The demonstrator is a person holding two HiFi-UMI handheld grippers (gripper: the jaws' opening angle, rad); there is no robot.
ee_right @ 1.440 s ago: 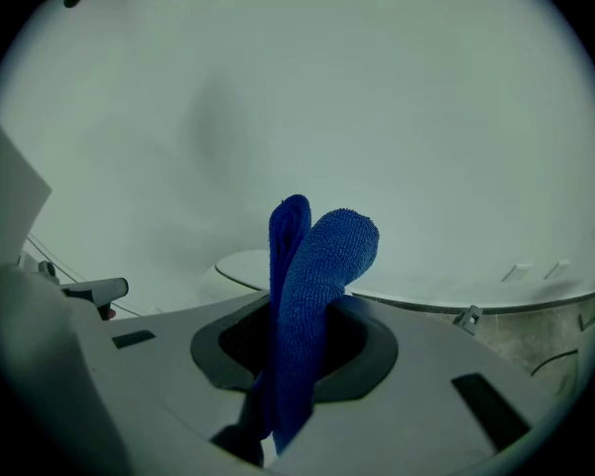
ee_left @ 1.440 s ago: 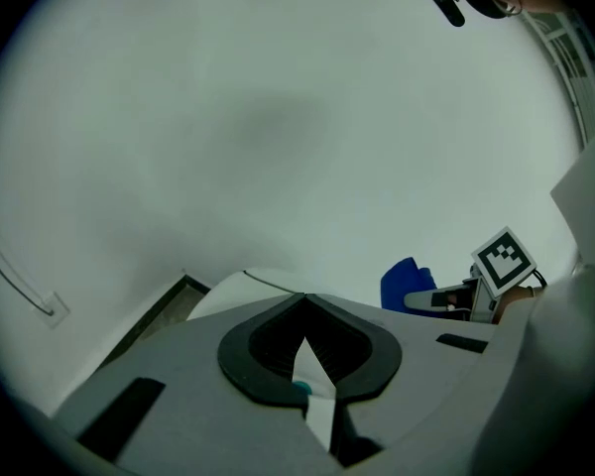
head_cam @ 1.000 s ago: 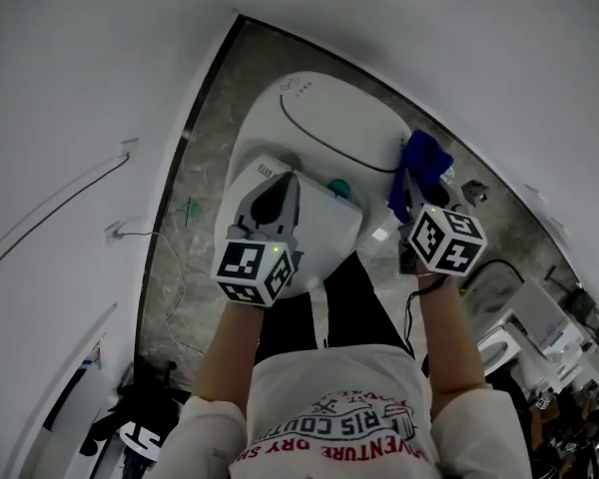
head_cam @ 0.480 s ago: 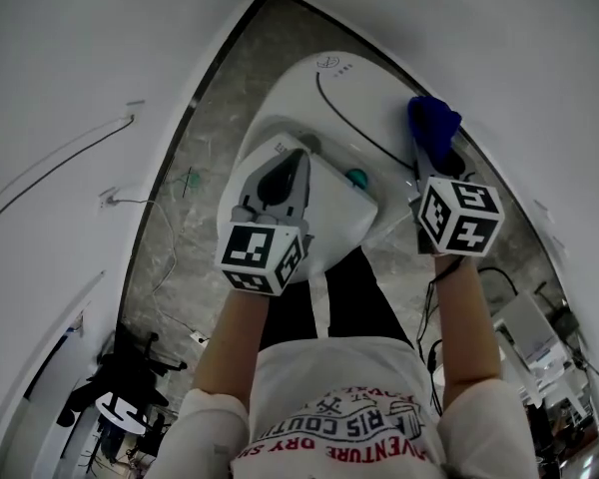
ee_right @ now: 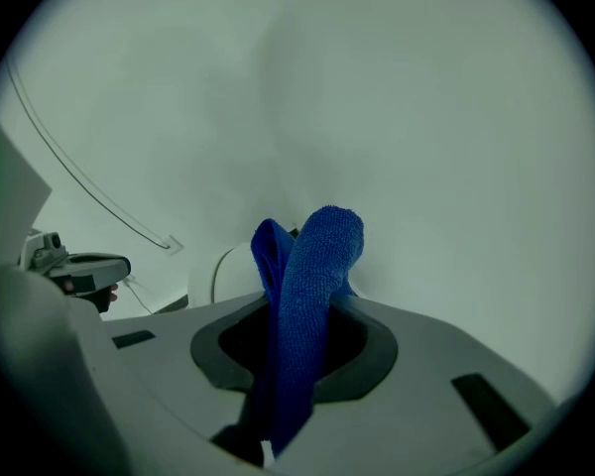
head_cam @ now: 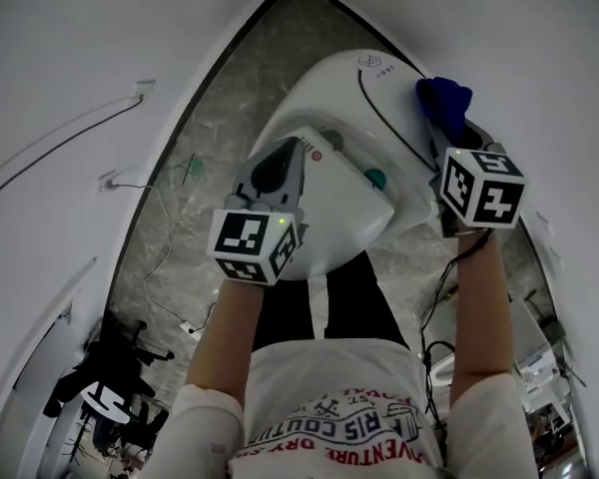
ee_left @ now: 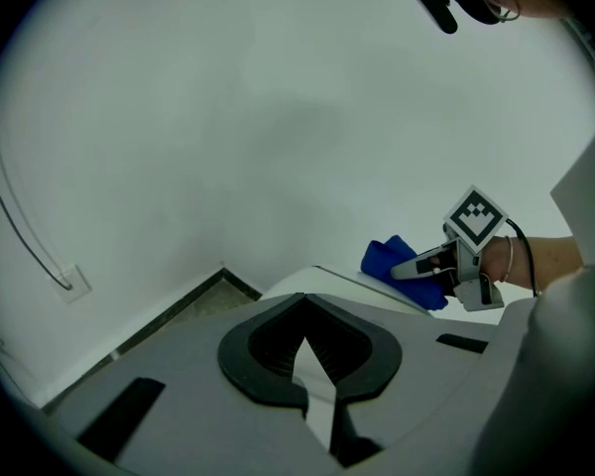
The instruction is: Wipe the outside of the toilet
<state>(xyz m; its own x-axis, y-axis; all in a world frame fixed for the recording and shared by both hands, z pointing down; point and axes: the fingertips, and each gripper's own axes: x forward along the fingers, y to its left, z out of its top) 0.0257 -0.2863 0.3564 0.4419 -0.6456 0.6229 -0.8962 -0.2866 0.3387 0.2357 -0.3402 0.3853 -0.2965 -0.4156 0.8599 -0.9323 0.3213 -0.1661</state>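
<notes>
The white toilet (head_cam: 329, 98) fills the upper middle of the head view, its lid down. My right gripper (head_cam: 443, 126) is at the toilet's right edge near the wall, shut on a blue cloth (head_cam: 442, 101) that bunches past its tips. In the right gripper view the blue cloth (ee_right: 312, 296) stands up between the jaws and hides the fingertips. My left gripper (head_cam: 288, 153) hovers over the toilet's near end, shut and holding nothing. From the left gripper view, the toilet (ee_left: 327, 284) lies just beyond the jaws, with the right gripper (ee_left: 409, 269) and cloth (ee_left: 389, 259) at its far side.
White walls close in on both sides of the toilet. Grey marbled floor (head_cam: 210, 148) runs along its left, with a thin cable (head_cam: 160, 257) on it. A teal knob (head_cam: 376, 179) sits on the toilet's near part. A black chair (head_cam: 115, 362) stands at lower left.
My right gripper has carried the blue cloth farther along the toilet's right edge toward the back wall. The left gripper has held its place over the near end.
</notes>
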